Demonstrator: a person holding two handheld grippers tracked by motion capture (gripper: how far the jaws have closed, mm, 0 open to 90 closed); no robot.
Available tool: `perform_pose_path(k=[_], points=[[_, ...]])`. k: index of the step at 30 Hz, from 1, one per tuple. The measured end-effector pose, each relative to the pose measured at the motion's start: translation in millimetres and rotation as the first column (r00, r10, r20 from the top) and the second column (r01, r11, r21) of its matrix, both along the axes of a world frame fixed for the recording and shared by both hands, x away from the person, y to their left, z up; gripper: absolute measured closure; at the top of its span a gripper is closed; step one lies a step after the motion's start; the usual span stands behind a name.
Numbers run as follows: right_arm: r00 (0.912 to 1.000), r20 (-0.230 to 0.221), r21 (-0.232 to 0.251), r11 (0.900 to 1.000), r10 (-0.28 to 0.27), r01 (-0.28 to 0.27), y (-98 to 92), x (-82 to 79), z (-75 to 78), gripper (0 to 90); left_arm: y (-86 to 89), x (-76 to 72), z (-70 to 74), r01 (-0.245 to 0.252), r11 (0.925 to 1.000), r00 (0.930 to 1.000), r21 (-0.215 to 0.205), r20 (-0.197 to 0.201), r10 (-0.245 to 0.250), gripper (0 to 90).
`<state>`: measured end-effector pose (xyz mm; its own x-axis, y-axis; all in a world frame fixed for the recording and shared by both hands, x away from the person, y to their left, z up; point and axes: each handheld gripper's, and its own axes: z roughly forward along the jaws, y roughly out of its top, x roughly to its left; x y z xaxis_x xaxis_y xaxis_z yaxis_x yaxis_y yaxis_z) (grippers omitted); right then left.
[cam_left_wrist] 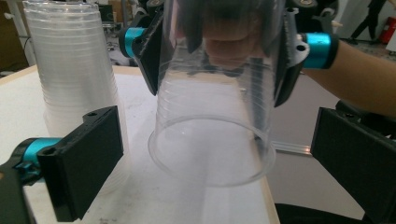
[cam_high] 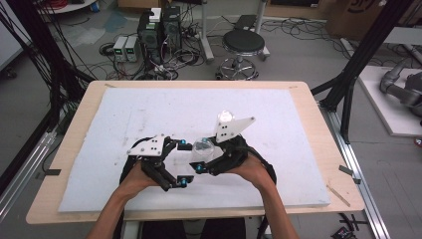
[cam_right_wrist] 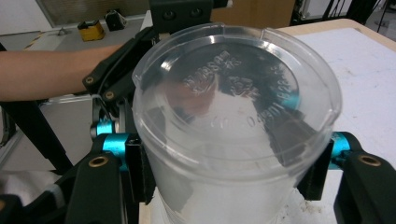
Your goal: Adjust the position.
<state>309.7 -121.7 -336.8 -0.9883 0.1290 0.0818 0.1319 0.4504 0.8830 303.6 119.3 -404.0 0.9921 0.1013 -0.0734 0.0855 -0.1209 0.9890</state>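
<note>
My right gripper (cam_high: 204, 154) is shut on a single clear plastic cup (cam_high: 203, 147), held on its side low over the white board. In the right gripper view the cup's embossed base (cam_right_wrist: 233, 98) faces the camera, with the gripper (cam_right_wrist: 228, 173) pressing on both sides of its wall. The cup's open mouth (cam_left_wrist: 212, 151) points toward my left gripper (cam_left_wrist: 217, 163), whose jaws stand wide open just short of the rim, touching nothing. In the high view the left gripper (cam_high: 184, 163) sits to the left of the cup. A stack of clear cups (cam_high: 226, 118) (cam_left_wrist: 70, 70) stands upright behind the right gripper.
The white foam board (cam_high: 149, 112) covers most of the wooden table (cam_high: 323, 149). On the floor beyond the far edge are a round stool (cam_high: 243, 44), computer boxes (cam_high: 159, 30) and tangled cables. Black frame posts (cam_high: 356, 69) rise at the right.
</note>
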Motion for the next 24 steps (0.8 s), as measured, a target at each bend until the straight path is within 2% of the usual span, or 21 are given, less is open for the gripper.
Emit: perform_pose_path(k=[6,13,14,15,18,24], points=[[0.9999,-0.011,0.017,1.000,0.010,-0.010,1.9,-0.7,0.2,36.7,-8.8,-0.8,-1.4,0.003,0.9999,1.0000,-0.015,-0.006,-0.003,2.5],[0.9997,-0.013,0.018,1.000,0.019,-0.018,3.1,-1.3,0.0,36.7,-15.3,-0.9,-4.2,0.018,0.9998,0.9998,-0.012,-0.011,-0.018,2.5],[0.9997,-0.013,0.020,1.000,0.022,-0.022,3.7,-1.5,0.0,36.7,-15.3,-1.1,-4.5,0.026,0.9993,0.9996,-0.026,0.001,-0.026,8.7],[0.9997,-0.013,0.020,1.000,0.022,-0.022,3.7,-1.5,0.0,36.7,-15.3,-1.1,-4.5,0.026,0.9993,0.9996,-0.026,0.001,-0.026,10.7],[0.9996,-0.015,0.024,0.999,0.026,-0.025,4.5,-2.0,-0.1,36.7,-15.5,-1.6,-4.3,0.025,0.9985,0.9997,-0.048,0.006,-0.025,12.8],[0.9993,-0.017,0.028,0.999,0.034,-0.033,5.3,-2.0,-0.8,36.7,-13.9,-1.6,-5.2,0.032,0.9984,0.9994,-0.046,0.013,-0.031,19.9]])
